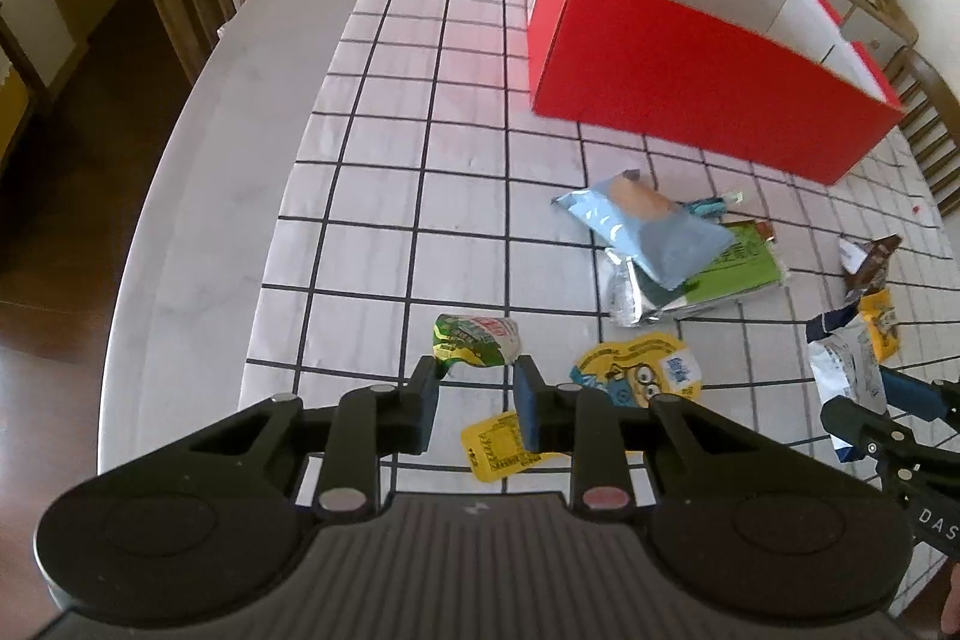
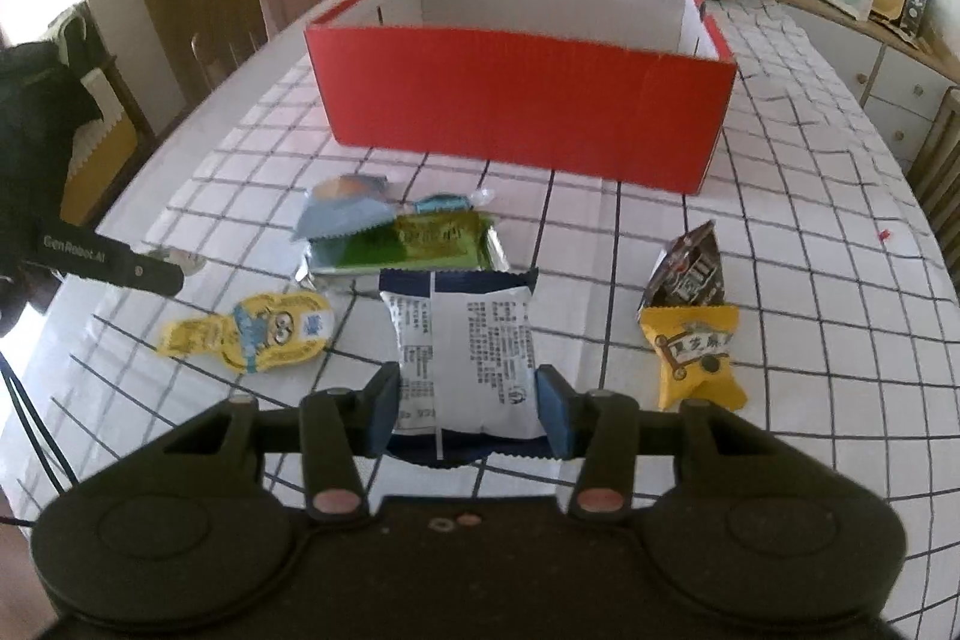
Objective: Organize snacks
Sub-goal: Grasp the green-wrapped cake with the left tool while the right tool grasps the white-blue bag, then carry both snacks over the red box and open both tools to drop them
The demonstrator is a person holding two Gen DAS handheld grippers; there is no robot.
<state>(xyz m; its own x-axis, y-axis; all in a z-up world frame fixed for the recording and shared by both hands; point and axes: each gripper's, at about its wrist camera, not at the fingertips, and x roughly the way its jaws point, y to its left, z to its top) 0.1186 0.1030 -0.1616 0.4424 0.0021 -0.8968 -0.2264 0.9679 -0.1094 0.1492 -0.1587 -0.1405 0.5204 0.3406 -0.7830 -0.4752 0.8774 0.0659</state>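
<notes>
I am looking at the red box [image 2: 522, 100] sitting open-topped at the far side of the checked tablecloth [image 2: 780, 220], well beyond the loose snacks it is presumably meant to receive. Nearer, my right gripper [image 2: 468, 415] is straddling the white and navy packet [image 2: 465, 352], a blue pad at each side edge of its lower half; I cannot tell whether they are pressing it yet. I am judging this pillow pack light, air-puffed and slippery, likely crushable inside, so a gentle squeeze across the flat sides looks safest. My left gripper [image 1: 474, 406] is hovering with its jaws partly apart and nothing between them, over the small green pouch [image 1: 477, 340] and just beside the yellow Minion sachet [image 1: 636, 370], both limp and best taken by an edge.
</notes>
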